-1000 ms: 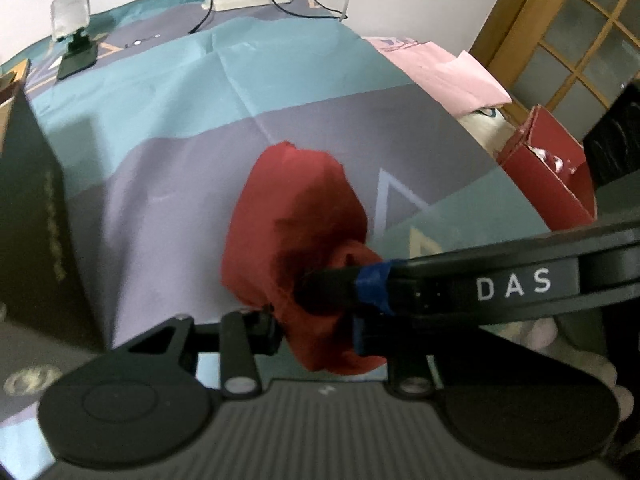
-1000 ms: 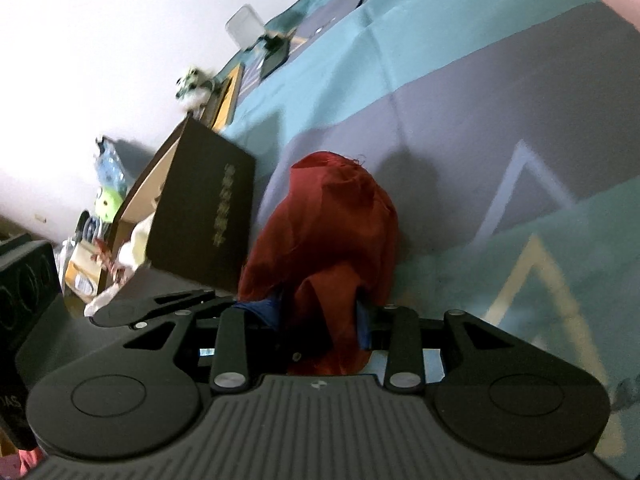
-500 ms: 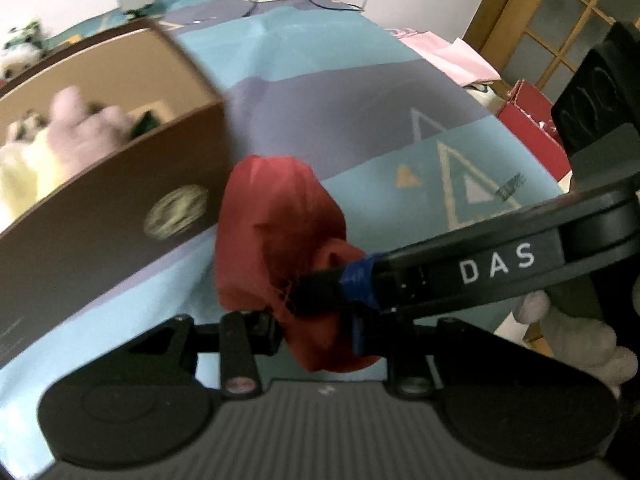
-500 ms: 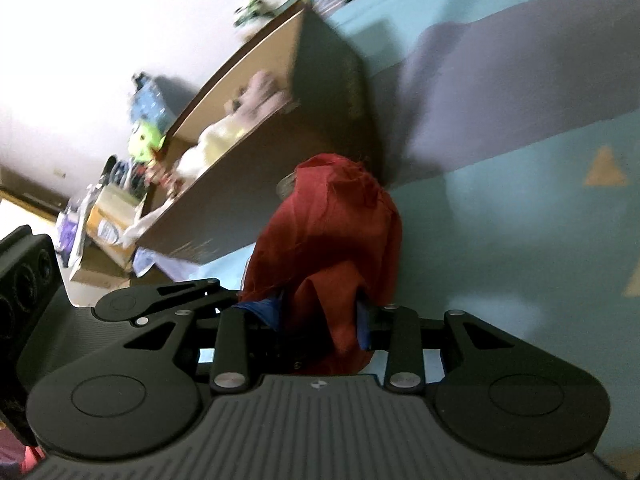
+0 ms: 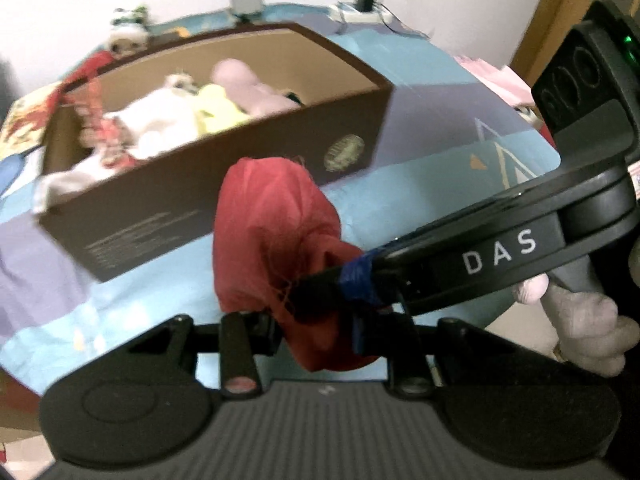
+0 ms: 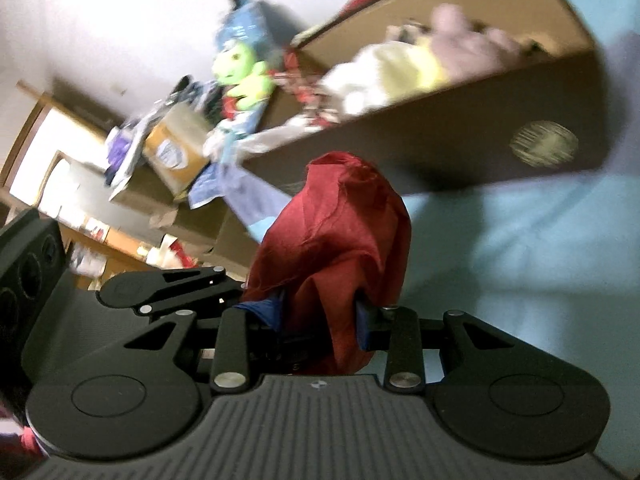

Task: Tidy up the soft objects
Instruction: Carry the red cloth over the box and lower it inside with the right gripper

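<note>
A bunched red cloth (image 5: 272, 232) hangs above the bedspread, held from two sides. My left gripper (image 5: 316, 332) is shut on its lower end. My right gripper (image 5: 320, 292) reaches in from the right and pinches the same bundle. In the right wrist view the red cloth (image 6: 340, 232) sits between the blue pads (image 6: 362, 320) of my right gripper (image 6: 320, 316), whose jaws are closing on it. Just behind the cloth stands an open brown cardboard box (image 5: 224, 200) holding white, yellow and pink plush toys (image 5: 224, 108). The box (image 6: 440, 152) is also in the right wrist view.
The teal and grey bedspread (image 5: 420, 200) lies under everything. A pale plush toy (image 5: 580, 320) sits at the bed's right edge. A power strip (image 5: 360, 16) lies at the far end. Left of the box are a green plush (image 6: 240, 76) and a small carton (image 6: 176, 148).
Both grippers have carried the red cloth across the bed towards the brown box. The box's open top with its plush toys has come into full view just behind the cloth.
</note>
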